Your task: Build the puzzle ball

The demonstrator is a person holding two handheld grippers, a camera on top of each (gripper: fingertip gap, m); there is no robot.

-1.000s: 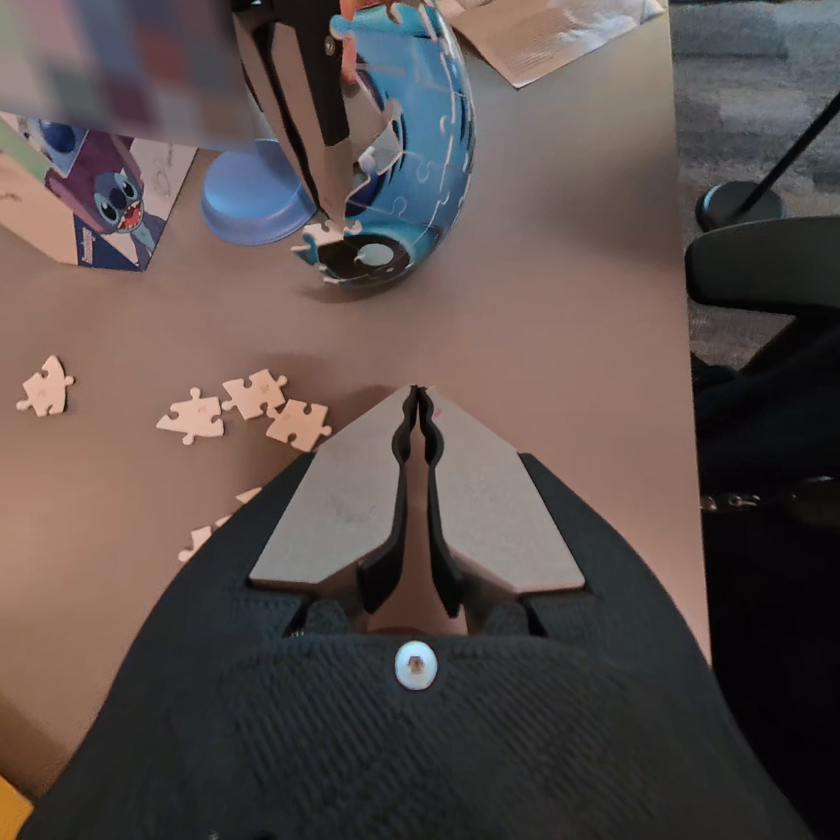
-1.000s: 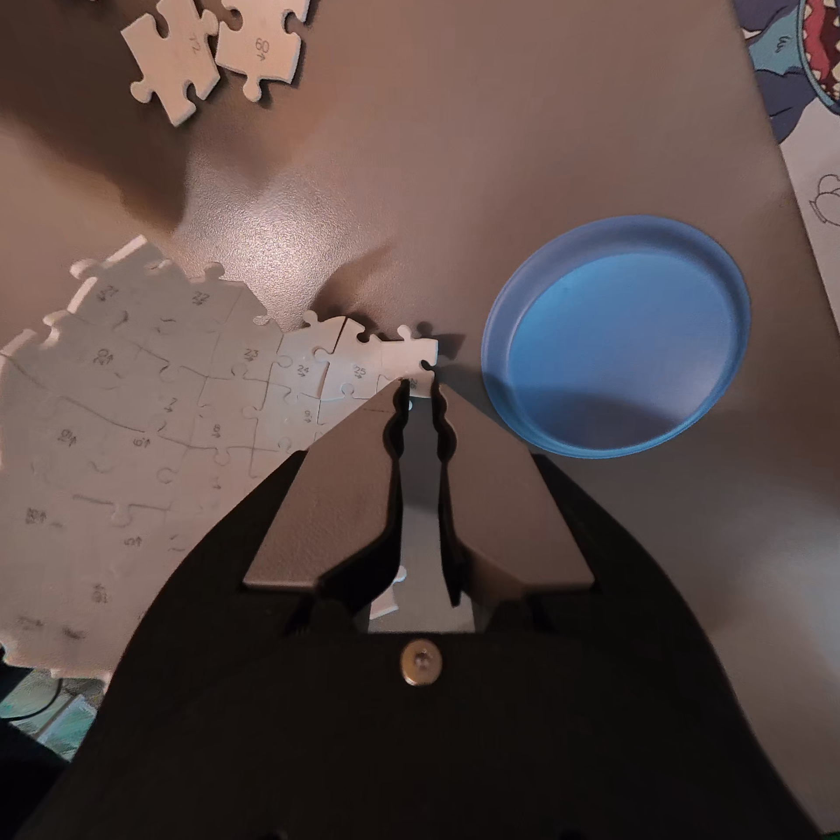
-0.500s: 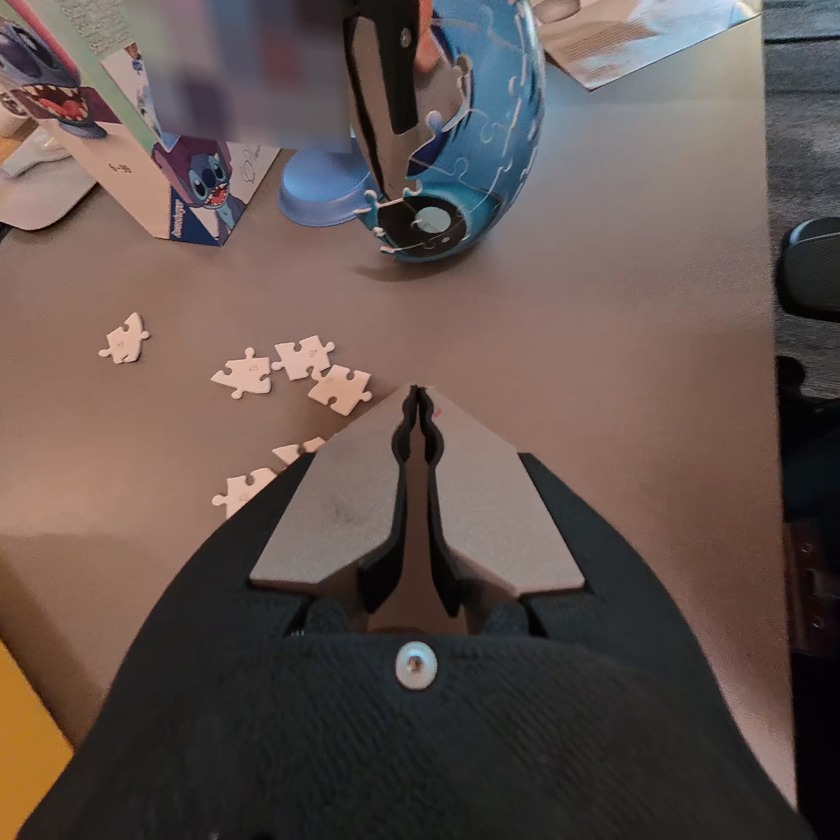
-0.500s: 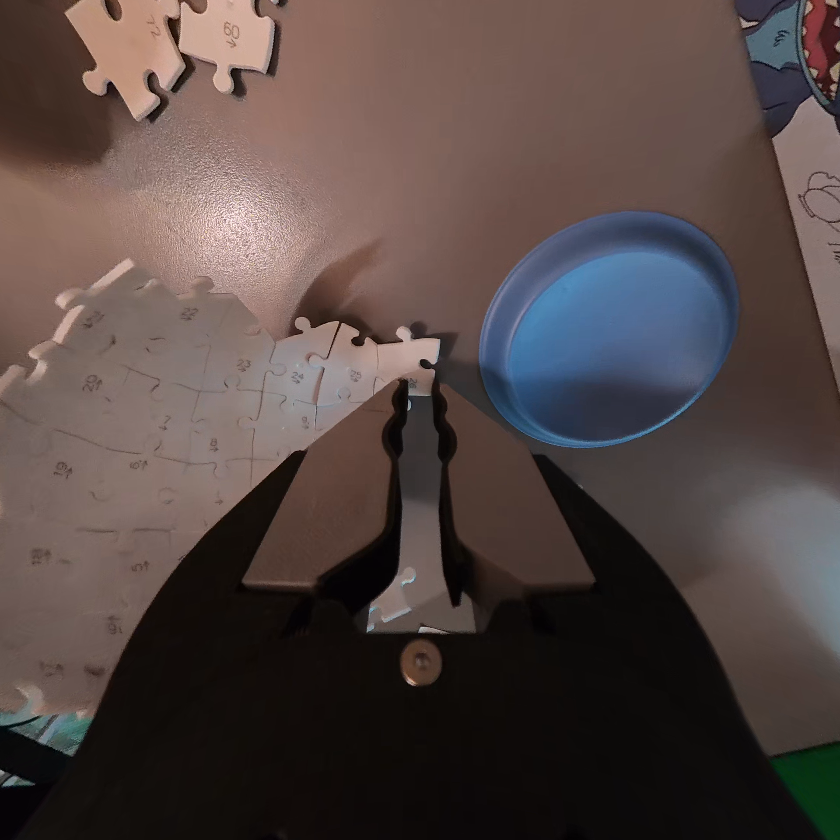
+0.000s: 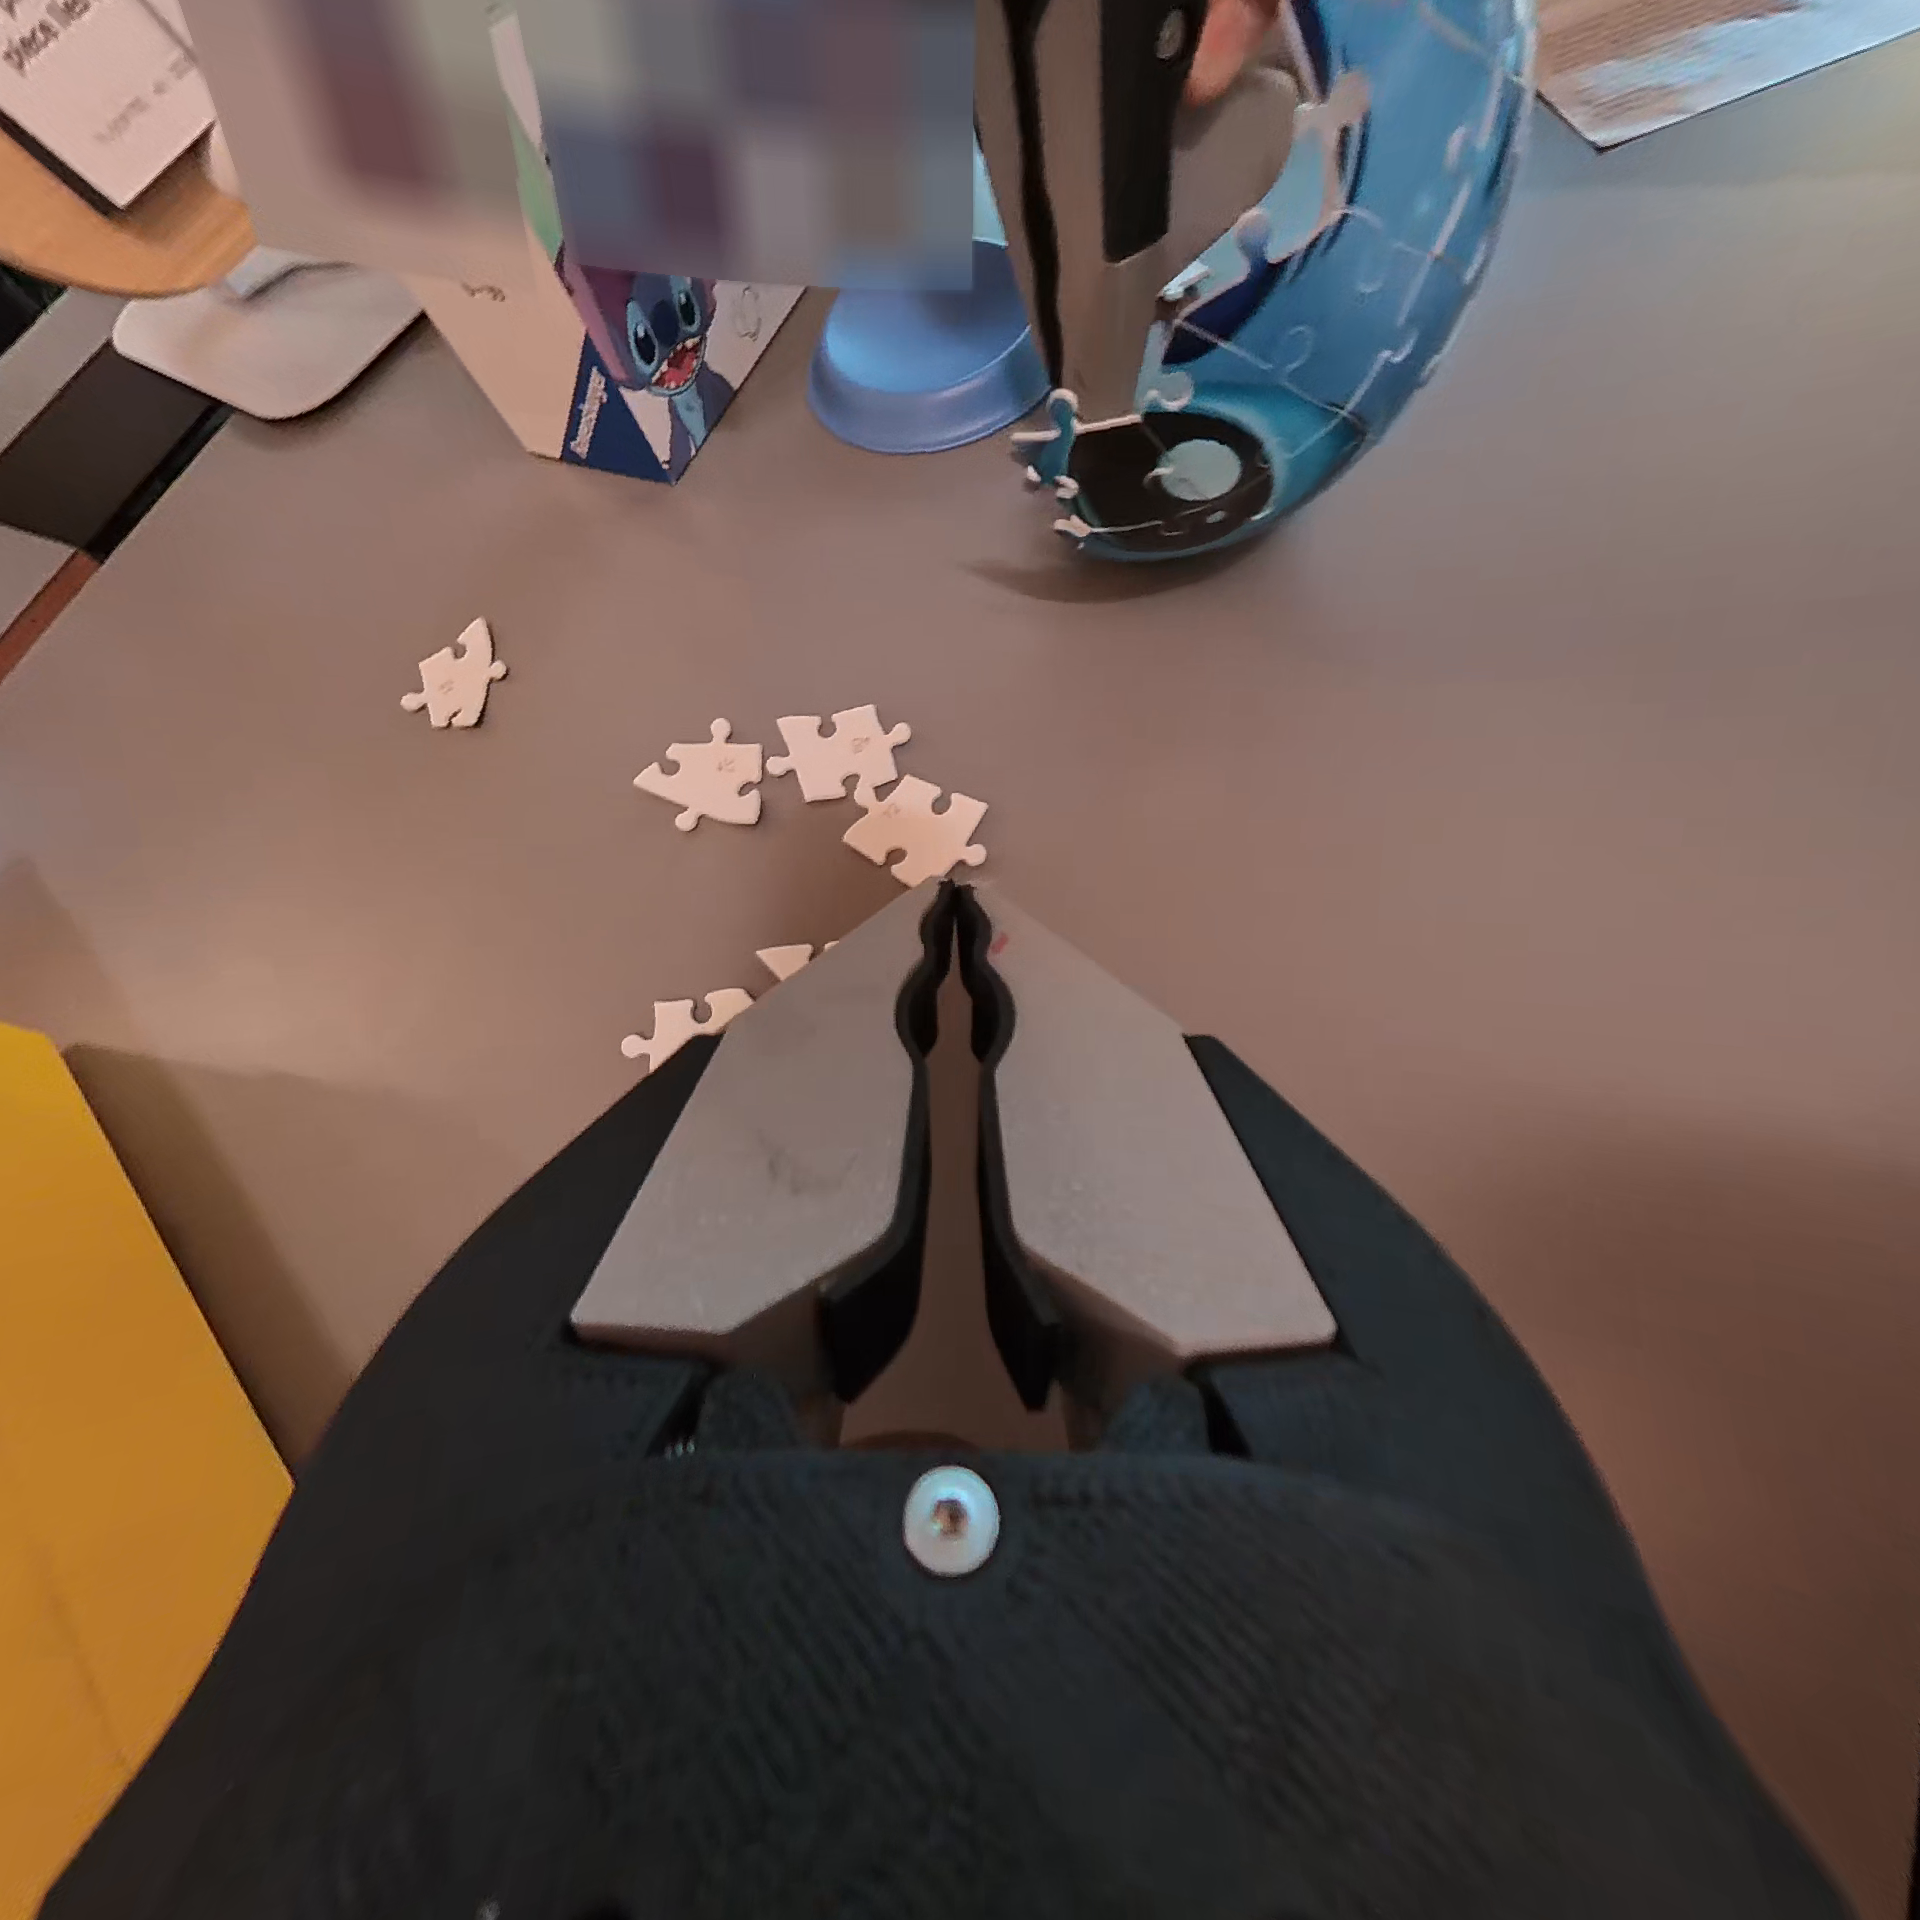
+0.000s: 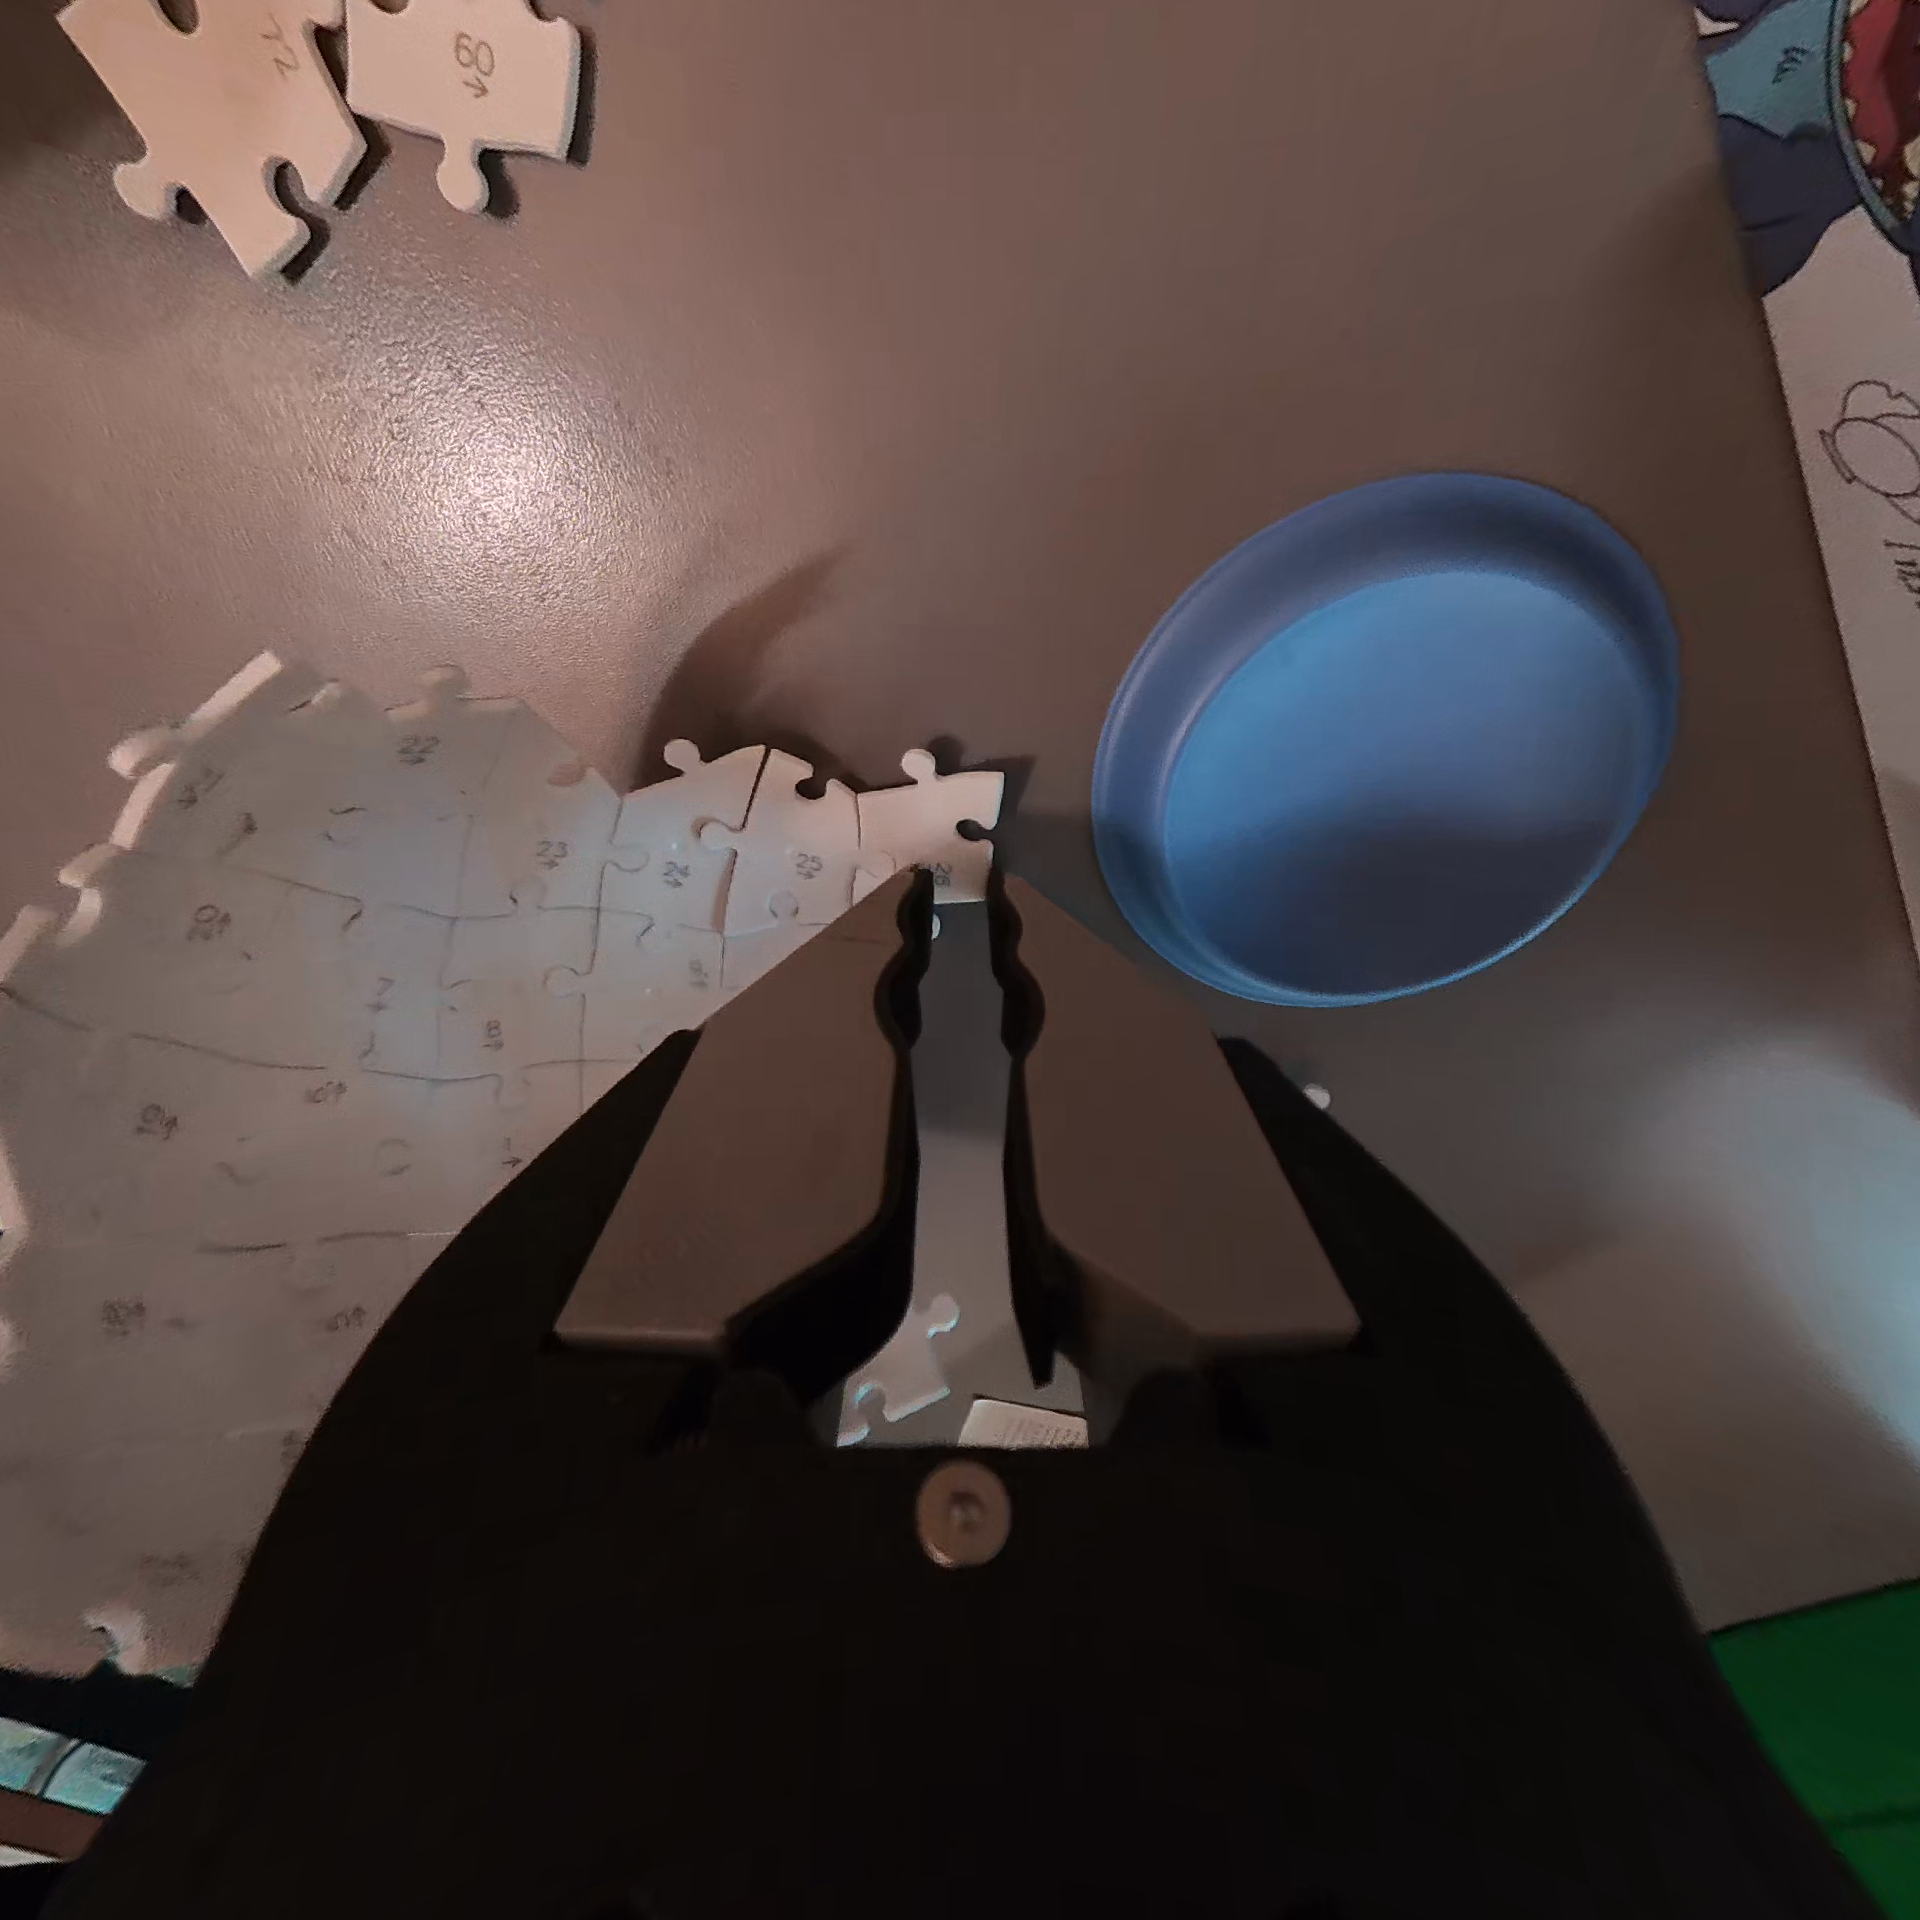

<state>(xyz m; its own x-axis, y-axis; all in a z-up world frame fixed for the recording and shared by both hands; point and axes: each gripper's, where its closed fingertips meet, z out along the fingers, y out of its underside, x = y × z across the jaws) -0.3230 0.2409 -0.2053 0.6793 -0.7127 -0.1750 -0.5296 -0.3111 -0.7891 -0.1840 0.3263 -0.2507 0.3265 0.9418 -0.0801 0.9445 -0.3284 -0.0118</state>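
Note:
The partly built blue puzzle ball (image 5: 1351,343) rests on the brown table (image 5: 1351,831), open side towards my right gripper. In the left wrist view my right gripper (image 5: 1081,390) comes down from above and is shut on the ball's lower edge. The right wrist view shows the ball's white numbered inside (image 6: 364,987), with my right gripper (image 6: 956,883) pinching an edge piece (image 6: 935,810). My left gripper (image 5: 951,894) is shut and empty, just above the table. Its tips are beside a loose white piece (image 5: 914,826). Several more loose pieces (image 5: 717,774) lie to the left.
A blue round stand (image 5: 914,395) sits next to the ball and also shows in the right wrist view (image 6: 1392,748). The puzzle box (image 5: 634,364) stands at the back left. A printed sheet (image 5: 1704,62) lies at the back right. A yellow object (image 5: 94,1351) is at the near left. Spacing between my two grippers at the tips: around 15 cm.
My left gripper has moved left and back, so the loose pieces now lie right at its tips. My right gripper keeps its hold on the ball, which has shifted slightly.

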